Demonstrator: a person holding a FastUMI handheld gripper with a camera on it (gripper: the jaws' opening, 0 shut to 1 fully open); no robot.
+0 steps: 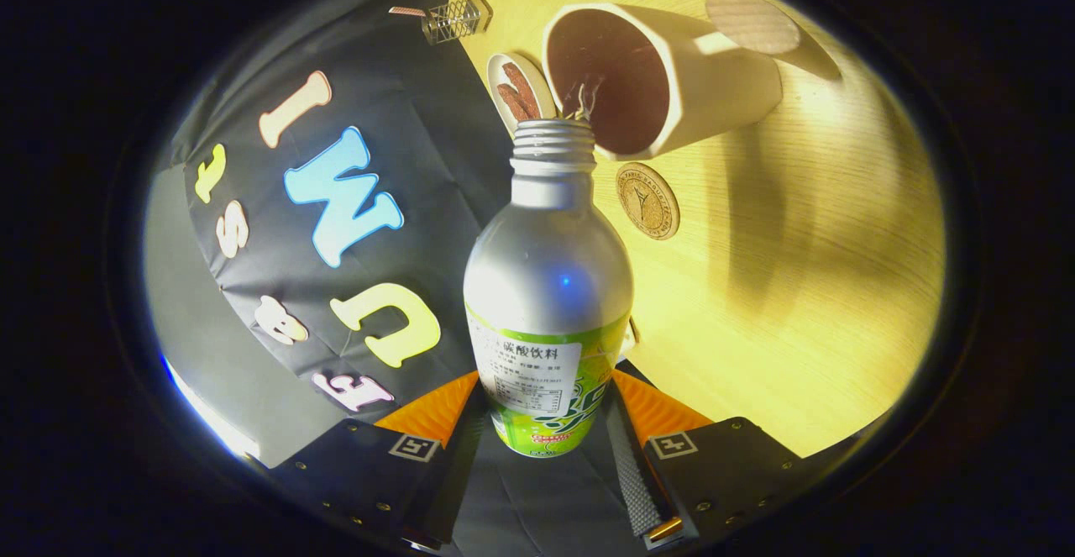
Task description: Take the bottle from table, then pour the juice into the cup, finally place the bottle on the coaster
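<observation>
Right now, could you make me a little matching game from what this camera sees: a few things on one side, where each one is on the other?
Things:
1. bottle
2. cup
3. round coaster
4. small dish

Places:
A. flat on the wooden table, beside the bottle's neck
B. gripped between the gripper's fingers, cap off
C. just behind the bottle's mouth, next to the cup
D. beyond the bottle's mouth, dark inside

Pairs: 1-B, 2-D, 3-A, 4-C
</observation>
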